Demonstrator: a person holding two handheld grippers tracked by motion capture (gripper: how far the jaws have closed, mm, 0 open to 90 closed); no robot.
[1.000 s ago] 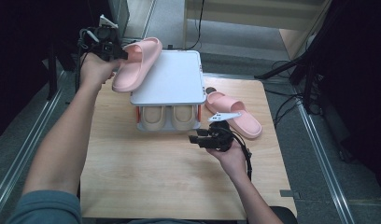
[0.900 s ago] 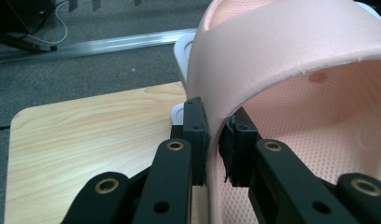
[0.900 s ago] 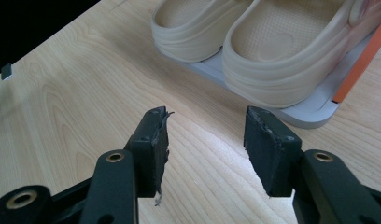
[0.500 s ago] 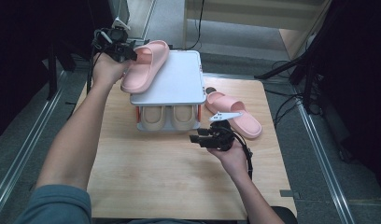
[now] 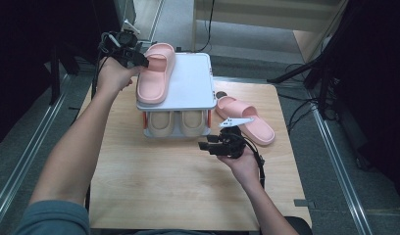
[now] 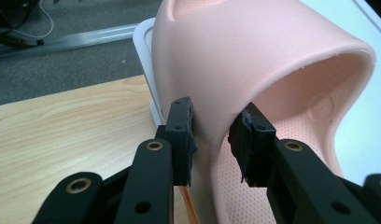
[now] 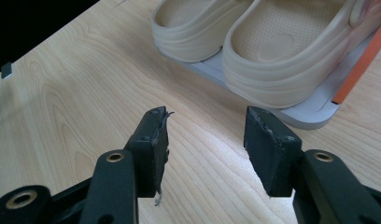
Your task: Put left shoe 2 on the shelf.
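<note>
A pink slipper (image 5: 156, 73) lies on the left part of the white top (image 5: 193, 83) of a small shoe rack. My left gripper (image 5: 139, 59) is at its strap. In the left gripper view the strap wall (image 6: 212, 70) stands between the jaws of the left gripper (image 6: 214, 121), which have just been opening; the pads (image 6: 181, 123) no longer press it. The second pink slipper (image 5: 247, 120) lies on the table right of the rack. My right gripper (image 5: 205, 146) hovers open and empty over the table in front of the rack, as does the right gripper (image 7: 205, 126) in its own view.
Two beige slippers (image 5: 178, 122) sit side by side on the rack's lower shelf (image 7: 314, 109), close ahead of the right jaws. The wooden table (image 5: 154, 191) ends near dark floor and metal rails at left and right.
The left hand carried the pink slipper rightward and laid it flat on the rack's top. Its jaws have loosened from the strap. The right hand has stayed put.
</note>
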